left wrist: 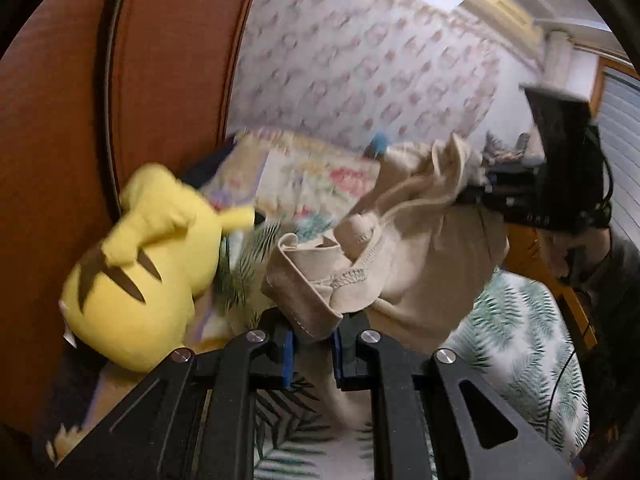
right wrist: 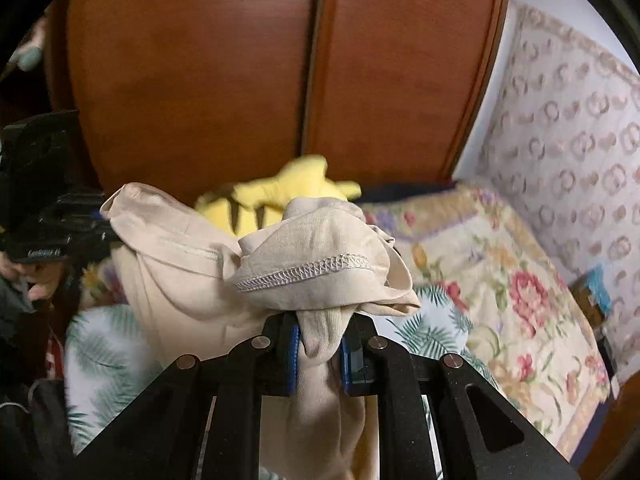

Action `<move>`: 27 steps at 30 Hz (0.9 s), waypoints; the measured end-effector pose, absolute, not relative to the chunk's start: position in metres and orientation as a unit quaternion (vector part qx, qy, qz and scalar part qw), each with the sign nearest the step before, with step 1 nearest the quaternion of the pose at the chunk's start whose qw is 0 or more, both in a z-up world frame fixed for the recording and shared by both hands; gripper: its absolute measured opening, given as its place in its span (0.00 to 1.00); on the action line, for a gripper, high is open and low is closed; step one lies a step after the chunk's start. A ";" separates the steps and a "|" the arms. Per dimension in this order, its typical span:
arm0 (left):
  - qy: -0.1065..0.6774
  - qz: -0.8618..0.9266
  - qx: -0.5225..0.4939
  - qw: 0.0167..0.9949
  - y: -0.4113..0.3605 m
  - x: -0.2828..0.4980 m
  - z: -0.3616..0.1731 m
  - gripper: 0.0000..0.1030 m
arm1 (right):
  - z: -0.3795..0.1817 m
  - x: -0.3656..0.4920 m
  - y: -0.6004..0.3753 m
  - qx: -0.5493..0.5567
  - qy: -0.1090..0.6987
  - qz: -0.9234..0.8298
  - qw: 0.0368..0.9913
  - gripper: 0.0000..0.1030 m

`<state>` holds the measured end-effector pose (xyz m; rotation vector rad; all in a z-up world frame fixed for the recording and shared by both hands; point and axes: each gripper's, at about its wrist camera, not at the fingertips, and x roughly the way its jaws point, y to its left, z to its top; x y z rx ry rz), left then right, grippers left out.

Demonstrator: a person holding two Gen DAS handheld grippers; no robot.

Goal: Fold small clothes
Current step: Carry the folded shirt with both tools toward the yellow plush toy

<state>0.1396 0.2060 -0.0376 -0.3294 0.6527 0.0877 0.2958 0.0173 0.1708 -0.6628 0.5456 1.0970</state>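
Observation:
A small beige garment point(left wrist: 420, 248) hangs in the air between both grippers, above a bed. My left gripper point(left wrist: 314, 340) is shut on one bunched, hemmed corner of it. In the left wrist view the cloth stretches up and right to the other gripper point(left wrist: 496, 196), which pinches its far end. In the right wrist view the beige garment point(right wrist: 312, 264) bunches over my right gripper point(right wrist: 318, 346), shut on a fold, and the rest drapes left and down. The left gripper's dark body point(right wrist: 44, 208) shows at the left edge, a hand below it.
A yellow plush toy point(left wrist: 152, 264) lies against a brown wooden wardrobe point(left wrist: 80, 140). A floral quilt point(right wrist: 500, 280) and a palm-leaf sheet point(left wrist: 512, 340) cover the bed. Patterned wallpaper point(left wrist: 360, 60) rises behind. Dark items sit at the left edge in the right wrist view.

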 end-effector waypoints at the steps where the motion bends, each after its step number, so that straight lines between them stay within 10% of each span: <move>1: 0.330 0.047 -0.165 0.928 0.210 0.149 -0.050 0.15 | 0.162 0.308 0.026 -0.315 0.256 0.500 0.765 0.15; 13: 0.372 0.056 -0.206 0.904 0.227 0.172 -0.099 0.15 | 0.113 0.378 0.109 -0.312 0.297 0.489 0.758 0.18; 18: 0.379 0.057 -0.205 0.901 0.222 0.169 -0.098 0.15 | 0.097 0.393 0.105 -0.240 0.310 0.470 0.791 0.42; 27: 0.361 0.060 -0.205 0.908 0.229 0.161 -0.092 0.15 | 0.088 0.372 0.073 -0.189 0.317 0.418 0.830 0.53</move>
